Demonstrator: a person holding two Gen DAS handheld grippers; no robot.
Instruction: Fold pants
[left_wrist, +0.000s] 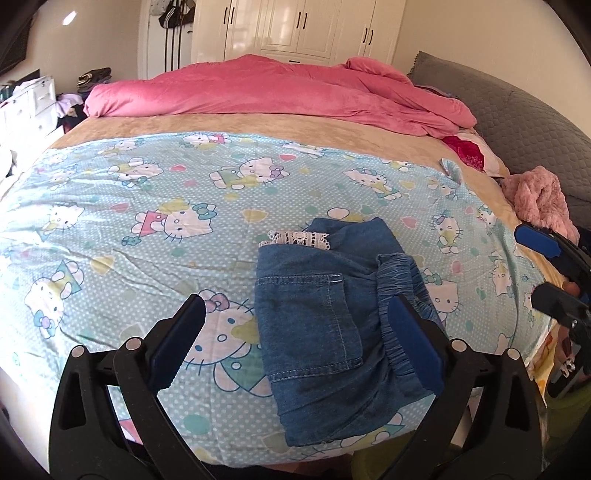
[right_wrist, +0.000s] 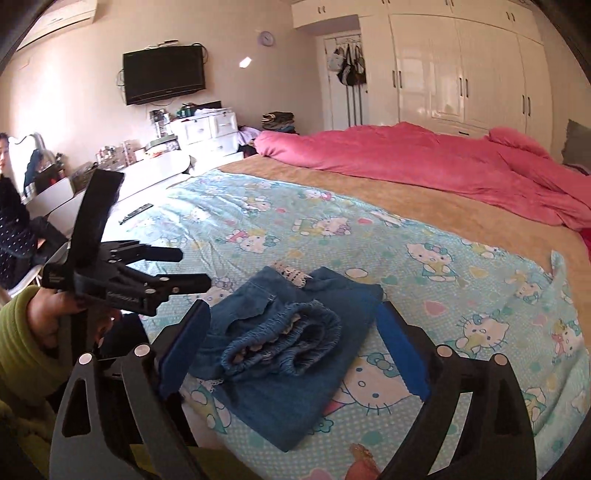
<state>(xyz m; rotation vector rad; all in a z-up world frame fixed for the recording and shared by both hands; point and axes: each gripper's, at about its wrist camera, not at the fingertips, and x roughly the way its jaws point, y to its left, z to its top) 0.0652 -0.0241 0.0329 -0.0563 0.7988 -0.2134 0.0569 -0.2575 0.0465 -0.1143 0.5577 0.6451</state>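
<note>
Small blue denim pants (left_wrist: 325, 325) lie folded into a compact stack on the Hello Kitty sheet (left_wrist: 147, 221), with white lace trim at the far edge and the elastic waistband on the right. My left gripper (left_wrist: 297, 314) is open and empty, its jaws wide just above the near part of the pants. My right gripper (right_wrist: 291, 321) is open and empty, its jaws either side of the pants (right_wrist: 280, 350), waistband bunched on top. The left gripper also shows at the left of the right wrist view (right_wrist: 192, 269), and the right gripper at the right edge of the left wrist view (left_wrist: 535, 262).
A pink duvet (left_wrist: 277, 92) lies across the far side of the bed. A pink fluffy garment (left_wrist: 543, 199) and grey headboard (left_wrist: 517, 110) are at right. White drawers (right_wrist: 207, 133), a cluttered desk and a seated person (right_wrist: 11, 206) are left of the bed.
</note>
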